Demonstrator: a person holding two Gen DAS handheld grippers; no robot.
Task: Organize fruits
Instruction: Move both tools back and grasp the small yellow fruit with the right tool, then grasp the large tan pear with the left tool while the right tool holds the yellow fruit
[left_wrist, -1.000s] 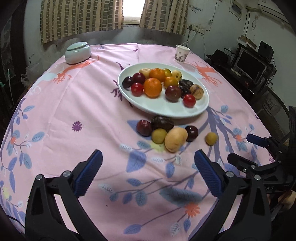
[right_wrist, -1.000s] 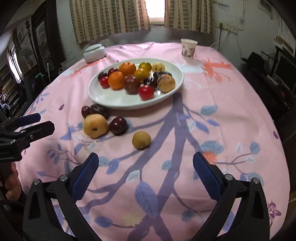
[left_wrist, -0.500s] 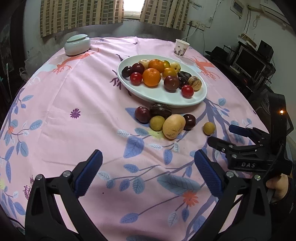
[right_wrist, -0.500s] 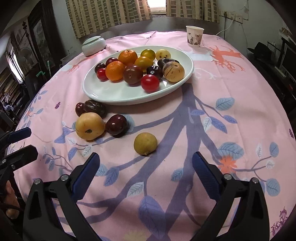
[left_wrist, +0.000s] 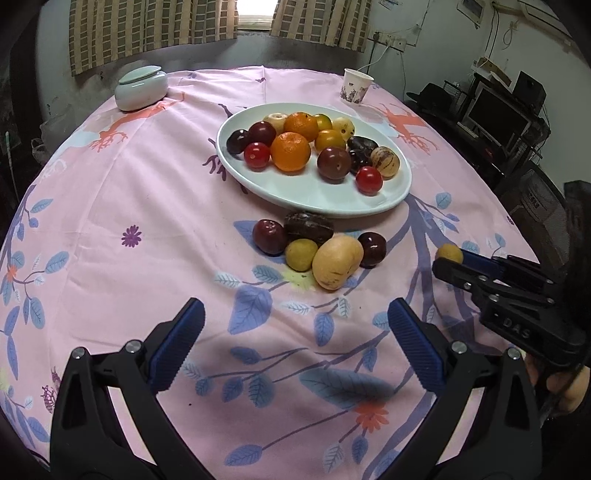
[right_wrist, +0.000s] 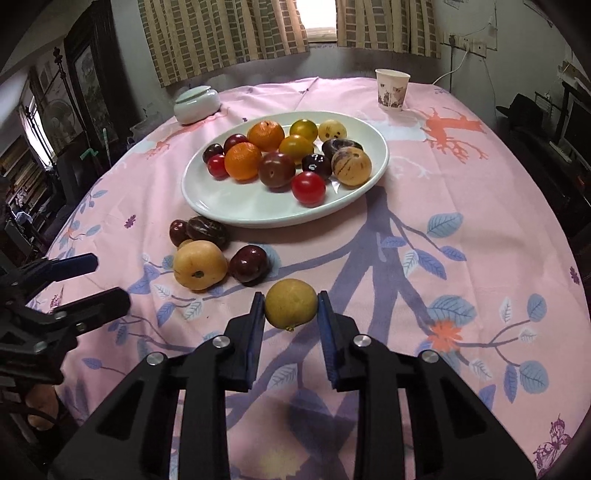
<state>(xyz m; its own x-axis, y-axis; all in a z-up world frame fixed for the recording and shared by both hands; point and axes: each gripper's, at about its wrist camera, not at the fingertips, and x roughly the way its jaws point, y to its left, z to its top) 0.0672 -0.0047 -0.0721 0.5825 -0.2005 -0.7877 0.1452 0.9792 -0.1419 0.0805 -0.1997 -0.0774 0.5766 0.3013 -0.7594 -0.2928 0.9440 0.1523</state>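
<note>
A white oval plate (left_wrist: 321, 199) (right_wrist: 236, 206) holds several fruits: oranges, plums, red tomatoes, yellow ones. In front of it on the pink cloth lies a loose cluster: a yellow pear-like fruit (left_wrist: 336, 261) (right_wrist: 199, 264), dark plums (left_wrist: 269, 236) (right_wrist: 249, 264), a small green-yellow fruit (left_wrist: 301, 254) and a dark brown fruit (left_wrist: 308, 226). My right gripper (right_wrist: 290, 306) is shut on a small yellow-brown round fruit (right_wrist: 290, 303) (left_wrist: 448, 254) at the cloth. My left gripper (left_wrist: 295, 332) is open and empty, short of the cluster.
A paper cup (right_wrist: 392, 89) and a pale lidded jar (left_wrist: 141, 88) stand at the far side of the round table. Dark furniture and a monitor (left_wrist: 498, 114) stand off the right edge. The left gripper shows in the right wrist view (right_wrist: 66, 284).
My right gripper moved forward to the lone yellow-brown fruit and closed on it. My left gripper drifted slightly and stayed open.
</note>
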